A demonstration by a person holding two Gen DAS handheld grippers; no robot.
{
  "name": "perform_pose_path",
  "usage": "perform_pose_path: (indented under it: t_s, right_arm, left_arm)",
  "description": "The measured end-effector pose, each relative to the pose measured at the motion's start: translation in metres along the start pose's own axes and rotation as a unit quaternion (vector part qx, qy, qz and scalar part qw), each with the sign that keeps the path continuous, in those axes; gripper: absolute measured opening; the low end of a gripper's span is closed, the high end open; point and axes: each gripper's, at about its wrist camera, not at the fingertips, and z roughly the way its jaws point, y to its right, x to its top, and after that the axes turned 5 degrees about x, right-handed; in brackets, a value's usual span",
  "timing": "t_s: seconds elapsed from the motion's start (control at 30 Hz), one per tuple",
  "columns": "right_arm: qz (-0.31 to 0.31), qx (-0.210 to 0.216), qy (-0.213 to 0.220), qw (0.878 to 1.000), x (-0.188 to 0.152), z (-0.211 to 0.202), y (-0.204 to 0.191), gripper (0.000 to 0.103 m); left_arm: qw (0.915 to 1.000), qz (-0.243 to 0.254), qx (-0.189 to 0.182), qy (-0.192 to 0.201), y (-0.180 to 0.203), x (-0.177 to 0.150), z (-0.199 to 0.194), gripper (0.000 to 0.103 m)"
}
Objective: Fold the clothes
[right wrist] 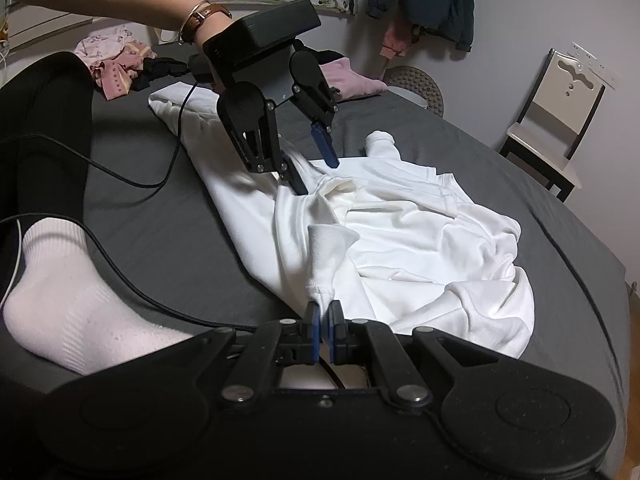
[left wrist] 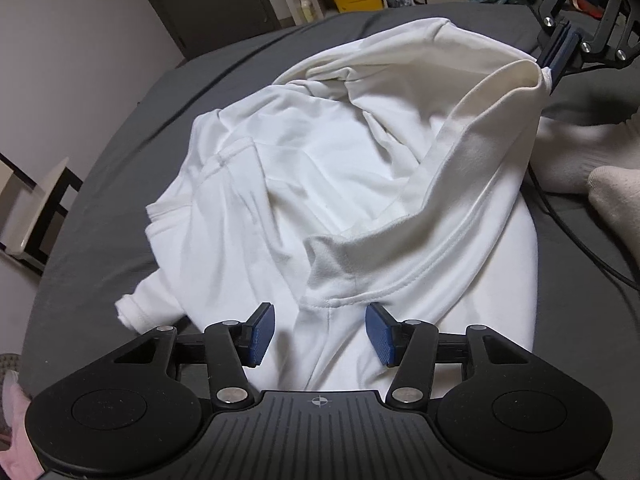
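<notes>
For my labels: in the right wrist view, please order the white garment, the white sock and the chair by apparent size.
1. white garment
2. white sock, though it is near the camera
3. chair, though it stands far away

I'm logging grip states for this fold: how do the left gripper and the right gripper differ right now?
The left gripper has its jaws wide apart and holds nothing; the right gripper is shut on a pinch of the white garment. The left hangs over the cloth near a seam; the right lifts an edge of it. Both have blue pads on black fingers.
</notes>
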Motion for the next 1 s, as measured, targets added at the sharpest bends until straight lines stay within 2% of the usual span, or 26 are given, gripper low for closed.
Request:
perform_pose_path:
  t_s: [0.07, 0.13, 0.27, 0.53, 0.6, 0.73, 0.87, 0.93, 0.97, 1.0]
  right_arm:
    - [0.0, -0.001, 0.001, 1.0, 0.0, 0.0, 0.0, 0.005]
    - [0.0, -0.001, 0.001, 1.0, 0.001, 0.0, 0.0, 0.005]
    - [0.002, -0.008, 0.005, 1.0, 0.0, 0.0, 0.001, 0.005]
    - [0.002, -0.058, -0.01, 0.998, -0.007, 0.012, 0.005, 0.007]
    - [-0.002, -0.068, -0.015, 0.998, -0.008, 0.017, 0.006, 0.019]
    - [-0.001, -0.07, -0.028, 0.997, -0.011, 0.028, 0.009, 0.022]
    - [0.008, -0.054, -0.047, 0.997, -0.01, 0.04, 0.012, 0.022]
    - [0.006, -0.06, -0.049, 0.997, -0.009, 0.043, 0.009, 0.015]
    - [0.006, -0.07, -0.041, 0.997, -0.007, 0.041, 0.008, 0.006]
    - [0.008, -0.08, -0.031, 0.996, -0.005, 0.039, 0.008, 0.005]
  left_arm:
    - [1.0, -0.001, -0.004, -0.002, 0.003, -0.001, 0.002, 0.028]
    - [1.0, -0.003, -0.007, -0.005, 0.005, -0.002, 0.004, 0.022]
    - [0.9999, -0.004, 0.013, 0.005, 0.011, -0.005, 0.001, 0.006]
    - [0.9944, -0.062, 0.065, 0.057, 0.013, -0.014, -0.04, 0.005]
    - [0.9921, -0.078, 0.069, 0.071, 0.013, -0.015, -0.054, 0.005]
    - [0.9883, -0.093, 0.082, 0.09, 0.016, -0.016, -0.076, 0.005]
    - [0.9847, -0.101, 0.098, 0.102, 0.024, -0.017, -0.092, 0.005]
    - [0.9826, -0.109, 0.107, 0.106, 0.028, -0.018, -0.098, 0.005]
    - [0.9814, -0.115, 0.111, 0.106, 0.03, -0.019, -0.101, 0.005]
    - [0.9799, -0.12, 0.118, 0.106, 0.033, -0.02, -0.104, 0.005]
